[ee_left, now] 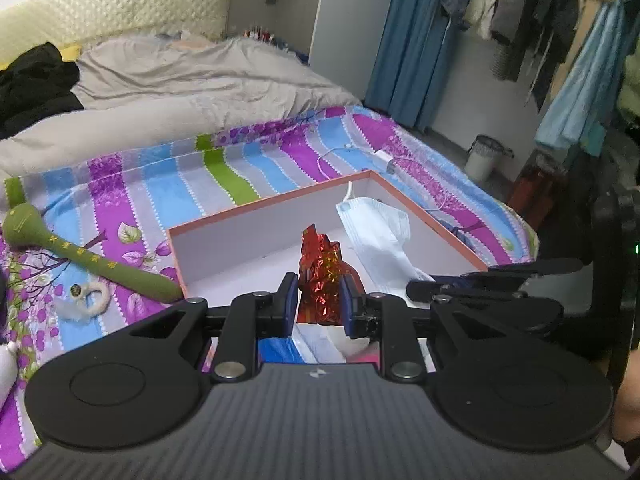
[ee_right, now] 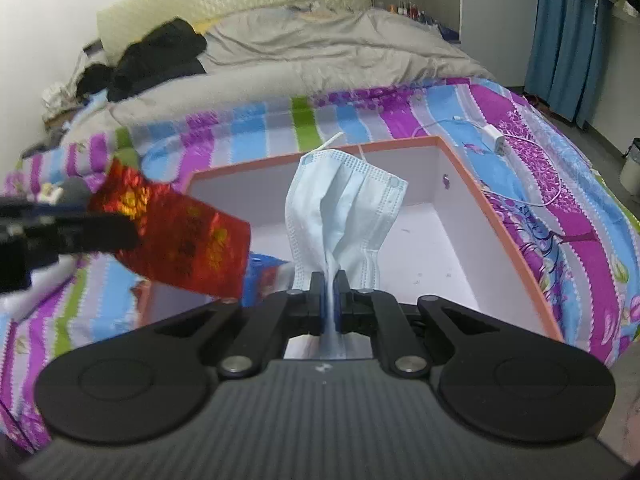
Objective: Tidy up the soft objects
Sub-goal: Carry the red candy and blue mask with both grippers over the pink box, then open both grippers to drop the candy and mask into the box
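Observation:
My left gripper (ee_left: 319, 284) is shut on a shiny red foil pouch (ee_left: 323, 276) and holds it over the near edge of the white box with an orange rim (ee_left: 264, 202). The pouch also shows in the right wrist view (ee_right: 180, 244), at the left. My right gripper (ee_right: 329, 282) is shut on a light blue face mask (ee_right: 340, 216) and holds it above the box (ee_right: 516, 236). The mask also shows in the left wrist view (ee_left: 376, 236), with the right gripper (ee_left: 412, 290) below it.
A green long-handled plush (ee_left: 80, 252) and a white fluffy ring (ee_left: 86, 298) lie on the striped bedsheet (ee_left: 160, 188) left of the box. A white charger with cable (ee_right: 494, 136) lies beyond it. A blue packet (ee_right: 262, 276) sits inside. A grey duvet and black clothes lie farther back.

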`<state>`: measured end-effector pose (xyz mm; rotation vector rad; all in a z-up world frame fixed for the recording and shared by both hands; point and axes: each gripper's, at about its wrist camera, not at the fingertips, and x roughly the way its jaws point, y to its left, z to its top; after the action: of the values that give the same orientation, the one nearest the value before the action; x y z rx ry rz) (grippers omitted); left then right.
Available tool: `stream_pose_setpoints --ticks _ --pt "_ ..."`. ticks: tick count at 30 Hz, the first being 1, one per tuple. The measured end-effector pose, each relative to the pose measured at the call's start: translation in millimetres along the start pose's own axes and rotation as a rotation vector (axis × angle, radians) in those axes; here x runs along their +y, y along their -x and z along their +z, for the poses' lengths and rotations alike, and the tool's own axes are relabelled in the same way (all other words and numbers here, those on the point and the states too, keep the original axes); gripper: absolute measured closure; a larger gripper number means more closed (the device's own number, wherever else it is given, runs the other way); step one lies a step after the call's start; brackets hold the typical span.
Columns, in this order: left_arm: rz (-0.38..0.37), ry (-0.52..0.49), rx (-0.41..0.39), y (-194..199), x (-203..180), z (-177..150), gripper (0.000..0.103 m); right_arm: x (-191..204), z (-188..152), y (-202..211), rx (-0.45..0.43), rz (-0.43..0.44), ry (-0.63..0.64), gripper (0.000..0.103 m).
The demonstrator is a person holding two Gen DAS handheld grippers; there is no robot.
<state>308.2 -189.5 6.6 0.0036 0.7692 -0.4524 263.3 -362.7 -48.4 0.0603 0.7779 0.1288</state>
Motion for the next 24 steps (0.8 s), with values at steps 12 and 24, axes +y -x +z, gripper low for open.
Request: stream_pose_setpoints --ticks 12,24 --pt "0.01 0.107 0.198 -71.2 21.5 32.6 0.077 -36.5 12.0 -41.6 0.16 0.019 -0.12 0.093" --pt "0.026 0.13 0.19 -59.1 26.3 16.4 0.054 -38.6 7.9 -31.3 0.148 -0.003 -0.101 0.063"
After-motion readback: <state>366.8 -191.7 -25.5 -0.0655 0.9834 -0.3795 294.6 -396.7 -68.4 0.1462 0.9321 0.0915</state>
